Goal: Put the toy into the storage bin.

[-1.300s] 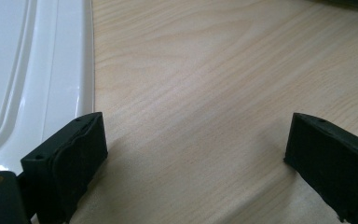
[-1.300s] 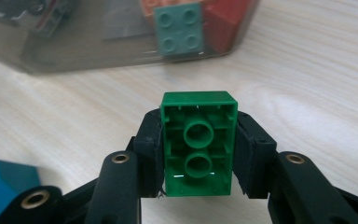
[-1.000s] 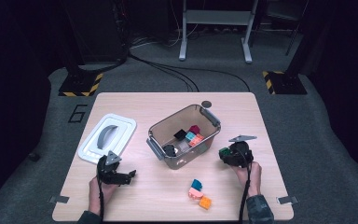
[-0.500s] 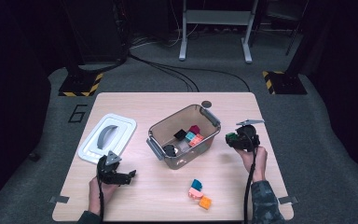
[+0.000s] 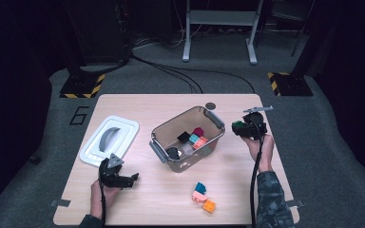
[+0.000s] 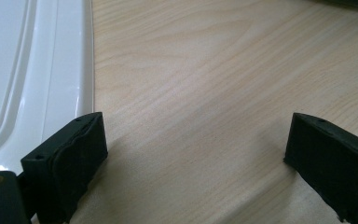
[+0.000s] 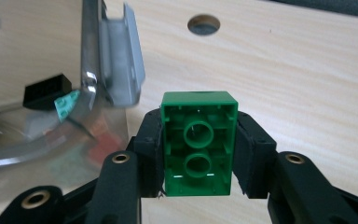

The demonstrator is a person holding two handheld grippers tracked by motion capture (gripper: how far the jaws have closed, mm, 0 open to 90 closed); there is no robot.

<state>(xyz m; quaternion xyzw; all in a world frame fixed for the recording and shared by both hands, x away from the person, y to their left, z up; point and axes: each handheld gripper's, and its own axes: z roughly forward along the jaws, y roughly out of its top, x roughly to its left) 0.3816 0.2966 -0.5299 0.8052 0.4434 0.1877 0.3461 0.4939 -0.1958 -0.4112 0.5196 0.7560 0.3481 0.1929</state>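
— We see a white lid (image 5: 108,141) lying flat on the left of the wooden tabletop (image 5: 138,107). It has a grey handle on top.

— We see three small blocks (image 5: 202,195) near the front edge too: a blue one, a pink one and an orange one, close together.

— We spot a round hole (image 5: 211,106) in the tabletop at the back. A big 6 (image 5: 79,115) is marked on the grey floor.

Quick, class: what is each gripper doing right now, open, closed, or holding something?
Left gripper: open, nothing between its jaws, over the bare table.
Right gripper: closed on a green building brick.
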